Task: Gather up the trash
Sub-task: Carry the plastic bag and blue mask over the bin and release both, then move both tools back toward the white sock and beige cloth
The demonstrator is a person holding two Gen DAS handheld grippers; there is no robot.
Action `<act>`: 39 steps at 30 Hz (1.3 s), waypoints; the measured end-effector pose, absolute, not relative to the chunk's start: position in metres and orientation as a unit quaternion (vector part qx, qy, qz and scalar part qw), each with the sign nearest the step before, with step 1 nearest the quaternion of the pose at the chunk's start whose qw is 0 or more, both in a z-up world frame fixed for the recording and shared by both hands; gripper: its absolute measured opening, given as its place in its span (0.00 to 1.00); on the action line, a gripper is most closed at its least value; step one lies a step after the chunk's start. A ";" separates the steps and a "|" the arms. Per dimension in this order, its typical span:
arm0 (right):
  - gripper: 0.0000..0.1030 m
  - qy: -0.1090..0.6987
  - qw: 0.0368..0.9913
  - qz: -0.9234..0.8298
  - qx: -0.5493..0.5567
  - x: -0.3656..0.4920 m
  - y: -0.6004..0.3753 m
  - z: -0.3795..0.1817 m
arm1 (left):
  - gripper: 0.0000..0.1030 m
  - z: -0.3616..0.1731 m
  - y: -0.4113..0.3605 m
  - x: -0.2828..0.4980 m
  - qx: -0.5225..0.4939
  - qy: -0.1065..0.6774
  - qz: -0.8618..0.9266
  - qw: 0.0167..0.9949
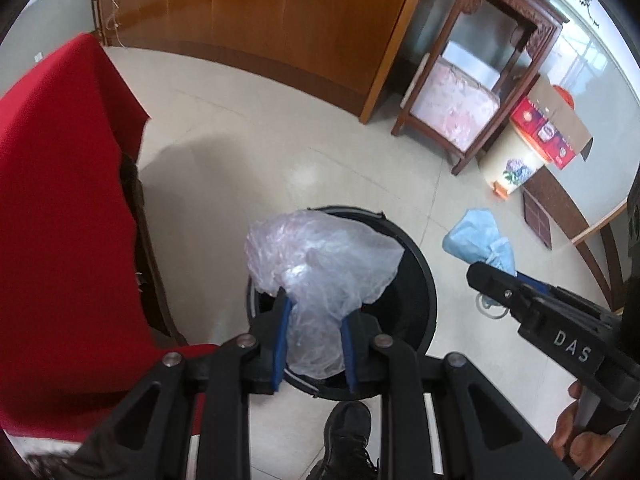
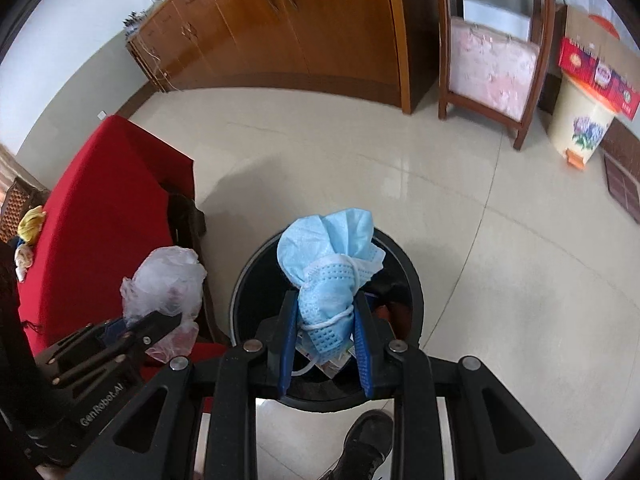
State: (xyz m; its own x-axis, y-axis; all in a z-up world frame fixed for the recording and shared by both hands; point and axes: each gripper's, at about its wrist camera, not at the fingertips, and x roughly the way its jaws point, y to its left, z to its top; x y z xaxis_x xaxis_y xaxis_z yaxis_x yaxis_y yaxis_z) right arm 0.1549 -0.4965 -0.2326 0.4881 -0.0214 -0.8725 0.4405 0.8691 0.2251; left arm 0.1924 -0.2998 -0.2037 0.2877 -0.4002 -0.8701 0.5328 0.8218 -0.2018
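Note:
A round black trash bin (image 1: 420,280) (image 2: 412,280) stands on the tiled floor below both grippers. My left gripper (image 1: 316,332) is shut on a crumpled clear plastic bag (image 1: 320,264), held over the bin's mouth. My right gripper (image 2: 326,328) is shut on a bundled light-blue face mask (image 2: 332,264) tied with its white ear loop, also above the bin. In the right wrist view the left gripper (image 2: 160,326) and the plastic bag (image 2: 164,280) show at lower left. The left wrist view has the right gripper (image 1: 496,280) with the mask (image 1: 480,240) at right. Some scraps lie inside the bin.
A table with a red cloth (image 1: 60,200) (image 2: 108,200) stands just left of the bin. A wooden cabinet (image 1: 260,20) lines the far wall, with a wooden stand (image 1: 480,80) and a cream floral bucket (image 1: 512,160) to its right. A person's black shoe (image 1: 348,440) is beneath the bin.

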 end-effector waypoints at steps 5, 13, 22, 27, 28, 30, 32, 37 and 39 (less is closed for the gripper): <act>0.31 0.506 0.821 -0.146 0.219 0.166 -0.507 -0.252 | 0.30 -0.218 -0.309 0.199 0.066 0.533 -0.295 0.790; 0.74 0.500 0.820 -0.167 0.223 0.175 -0.518 -0.255 | 0.61 -0.221 -0.318 0.205 0.067 0.534 -0.292 0.791; 0.74 0.465 0.835 -0.198 0.217 0.155 -0.509 -0.215 | 0.61 -0.177 -0.292 0.201 0.066 0.497 -0.276 0.820; 0.75 0.459 0.842 -0.194 0.206 0.139 -0.486 -0.191 | 0.61 -0.145 -0.261 0.197 0.052 0.481 -0.260 0.836; 0.75 0.455 0.844 -0.192 0.207 0.136 -0.480 -0.185 | 0.61 -0.138 -0.254 0.196 0.050 0.477 -0.259 0.839; 0.76 0.449 0.850 -0.186 0.203 0.131 -0.470 -0.175 | 0.61 -0.127 -0.242 0.193 0.050 0.468 -0.252 0.845; 0.77 0.440 0.857 -0.175 0.202 0.129 -0.456 -0.163 | 0.61 -0.116 -0.228 0.190 0.047 0.459 -0.244 0.853; 0.79 0.425 0.875 -0.144 0.182 0.134 -0.416 -0.137 | 0.65 -0.094 -0.184 0.187 0.023 0.447 -0.212 0.869; 0.79 0.421 0.882 -0.128 0.170 0.140 -0.397 -0.129 | 0.67 -0.086 -0.162 0.186 0.015 0.436 -0.196 0.878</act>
